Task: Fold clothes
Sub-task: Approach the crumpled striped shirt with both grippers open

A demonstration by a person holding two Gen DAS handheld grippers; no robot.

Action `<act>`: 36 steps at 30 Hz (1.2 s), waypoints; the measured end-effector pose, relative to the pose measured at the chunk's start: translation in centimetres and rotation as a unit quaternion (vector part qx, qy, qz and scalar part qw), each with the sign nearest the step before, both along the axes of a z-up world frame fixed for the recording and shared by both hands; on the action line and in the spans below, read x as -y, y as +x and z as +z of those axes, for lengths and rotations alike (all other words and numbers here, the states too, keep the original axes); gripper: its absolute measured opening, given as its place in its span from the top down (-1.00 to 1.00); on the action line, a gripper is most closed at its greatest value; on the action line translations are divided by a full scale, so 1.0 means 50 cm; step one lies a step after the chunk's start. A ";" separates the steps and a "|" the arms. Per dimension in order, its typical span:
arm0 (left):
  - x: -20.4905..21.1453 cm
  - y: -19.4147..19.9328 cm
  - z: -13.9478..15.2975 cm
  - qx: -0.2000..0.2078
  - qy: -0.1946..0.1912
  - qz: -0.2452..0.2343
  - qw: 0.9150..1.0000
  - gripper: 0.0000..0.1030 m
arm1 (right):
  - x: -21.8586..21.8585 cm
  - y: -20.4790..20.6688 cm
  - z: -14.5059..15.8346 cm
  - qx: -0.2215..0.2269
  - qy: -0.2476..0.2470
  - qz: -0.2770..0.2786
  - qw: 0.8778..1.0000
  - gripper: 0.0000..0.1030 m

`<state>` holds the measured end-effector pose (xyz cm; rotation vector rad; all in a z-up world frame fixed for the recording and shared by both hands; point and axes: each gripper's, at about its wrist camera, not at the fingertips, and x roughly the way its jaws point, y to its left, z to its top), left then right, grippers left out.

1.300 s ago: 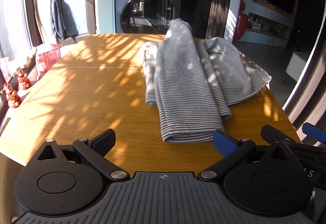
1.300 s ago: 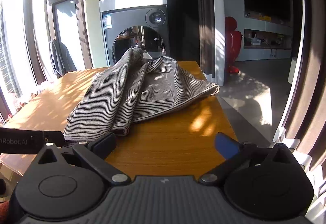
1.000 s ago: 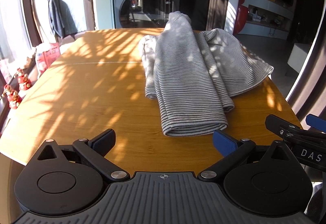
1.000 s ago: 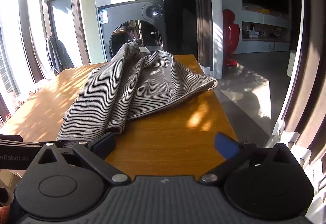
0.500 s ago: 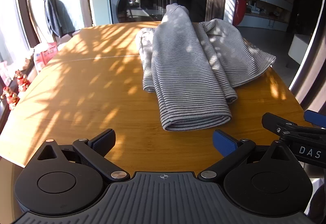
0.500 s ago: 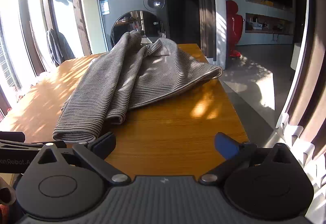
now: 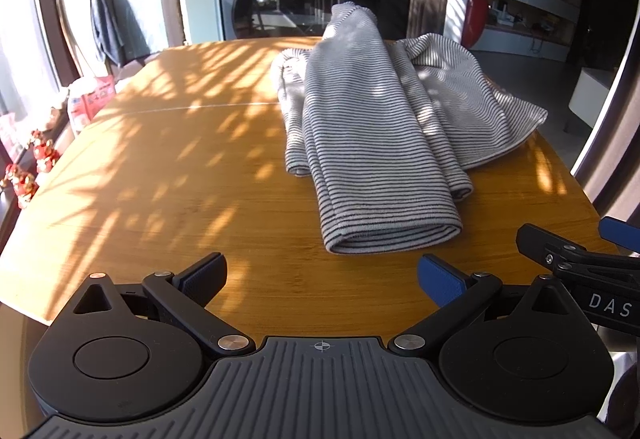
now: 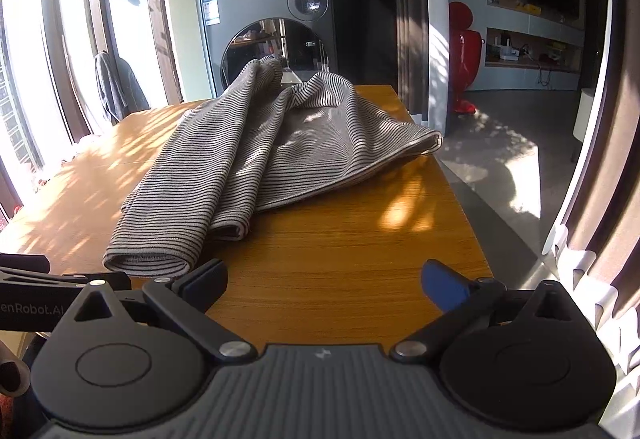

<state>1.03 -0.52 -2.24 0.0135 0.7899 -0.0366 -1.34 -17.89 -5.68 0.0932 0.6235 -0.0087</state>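
Observation:
A grey striped garment (image 7: 376, 135) lies partly folded on the wooden table (image 7: 180, 167), its rolled near end toward me and its wide hem spread to the right. In the right wrist view the same garment (image 8: 264, 155) runs from the far table edge to the near left. My left gripper (image 7: 320, 275) is open and empty, a short way in front of the garment's near end. My right gripper (image 8: 324, 279) is open and empty too, its left pad close beside that near end. The right gripper's fingers (image 7: 560, 251) show at the right edge of the left wrist view.
A washing machine (image 8: 272, 39) stands beyond the far table edge. Red figurines (image 7: 24, 179) and a red-and-white pack (image 7: 92, 99) sit by the window at left. The table's right edge (image 8: 460, 199) drops to a grey floor. A red object (image 8: 464, 51) stands by the wall.
Both grippers have risen and drawn back slightly from the table, so the garment sits lower and farther in view. Both stay open and empty; the garment has not moved.

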 end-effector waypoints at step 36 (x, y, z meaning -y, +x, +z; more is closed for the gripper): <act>-0.004 0.003 0.003 0.001 -0.006 0.004 1.000 -1.00 | 0.003 0.006 -0.009 -0.018 0.007 0.008 1.000 -1.00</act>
